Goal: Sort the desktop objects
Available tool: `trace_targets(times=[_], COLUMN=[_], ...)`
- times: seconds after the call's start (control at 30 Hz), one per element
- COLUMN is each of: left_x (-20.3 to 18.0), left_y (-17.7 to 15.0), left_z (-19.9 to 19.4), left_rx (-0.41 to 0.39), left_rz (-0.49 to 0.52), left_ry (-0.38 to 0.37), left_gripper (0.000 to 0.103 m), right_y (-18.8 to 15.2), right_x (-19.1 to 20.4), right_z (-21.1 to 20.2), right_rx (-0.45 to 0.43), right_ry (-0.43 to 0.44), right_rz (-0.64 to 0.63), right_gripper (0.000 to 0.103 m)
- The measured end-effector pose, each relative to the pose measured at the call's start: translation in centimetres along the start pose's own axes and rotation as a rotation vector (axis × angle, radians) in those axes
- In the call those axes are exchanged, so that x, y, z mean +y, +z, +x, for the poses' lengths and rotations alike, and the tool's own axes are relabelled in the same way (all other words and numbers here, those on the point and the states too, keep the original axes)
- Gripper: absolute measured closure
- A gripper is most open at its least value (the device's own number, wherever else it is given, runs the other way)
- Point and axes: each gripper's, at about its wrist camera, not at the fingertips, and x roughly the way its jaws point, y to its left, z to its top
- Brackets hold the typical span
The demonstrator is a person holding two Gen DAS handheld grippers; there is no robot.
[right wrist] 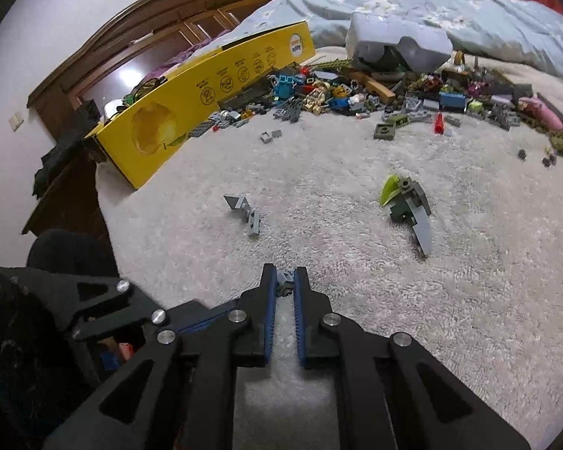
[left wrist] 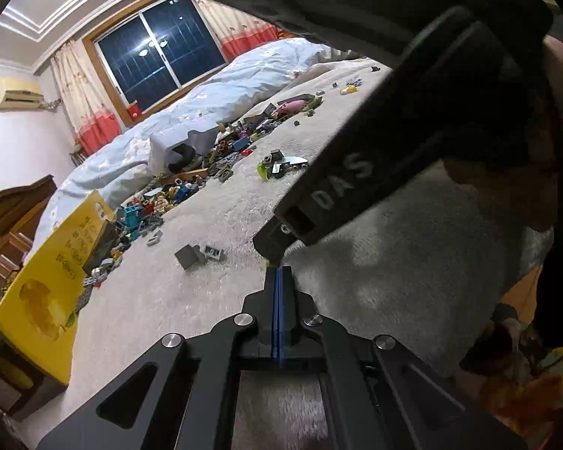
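Sorting is barely starting: the brick pile is lying unsorted; the right gripper is pinching what looks like a small grey brick, the left gripper closing empty.

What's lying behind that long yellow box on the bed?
Behind the yellow box only a dark wooden headboard and a bit of purple fabric show. The box's side hides whatever lies directly behind it and inside it. The toy brick pile is beside it, not behind.
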Motion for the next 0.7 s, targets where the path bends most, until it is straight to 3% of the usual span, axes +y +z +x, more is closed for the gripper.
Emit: trace_targets(times=[0.1,0.17,0.23,0.27,0.3,0.33,0.37,0.4,0.47,0.63,0.67,0.7], left_x=[0.4,1.6,2.5,3.0,3.2,3.5,3.6,3.7,3.7,3.4,3.8,4.1], left_y=[0.0,0.2,0.3,0.5,0.6,0.8,1.1,1.4,1.9,2.3,2.3,2.3], left_z=[-0.2,-0.3,-0.4,-0.2,0.0,0.3,0.6,0.7,1.1,2.4,2.7,2.9], left_rx=[-0.005,-0.004,-0.007,-0.008,-0.009,-0.008,-0.010,-0.015,-0.017,0.005,0.016,0.027], left_rz=[-0.011,-0.074,-0.120,-0.134,-0.140,-0.144,-0.148,-0.151,-0.159,-0.150,-0.180,-0.206], left_ry=[-0.014,-0.045,-0.066,-0.072,-0.071,-0.069,-0.062,-0.061,-0.097,-0.120,-0.147,-0.184], left_gripper=[0.103,0.102,0.099,0.096,0.084,0.069,0.066,0.065,0.065,0.066,0.070,0.084], right_y=[0.2,0.3,0.6,0.8,1.1,1.3,1.6,1.8,2.3,2.5,2.4,2.5], right_x=[-0.4,-1.2,-1.6,-1.7,-1.9,-2.0,-2.3,-2.5,-3.1,-4.7,-4.7,-4.5], right_z=[-0.2,-0.7,-1.6,-2.2,-2.9,-3.4,-3.8,-4.0,-4.0,-1.1,-0.9,-0.9], right_rx=[-0.018,-0.043,-0.079,-0.094,-0.117,-0.136,-0.151,-0.164,-0.175,-0.094,-0.101,-0.105], right_ry=[0.028,0.081,0.077,0.057,0.040,0.023,-0.009,-0.047,-0.094,-0.201,-0.206,-0.220], right_rz=[0.023,0.063,0.069,0.051,0.033,0.019,0.009,0.002,-0.001,-0.005,-0.015,-0.034], right_gripper=[0.098,0.096,0.093,0.091,0.090,0.082,0.067,0.060,0.057,0.057,0.057,0.061])
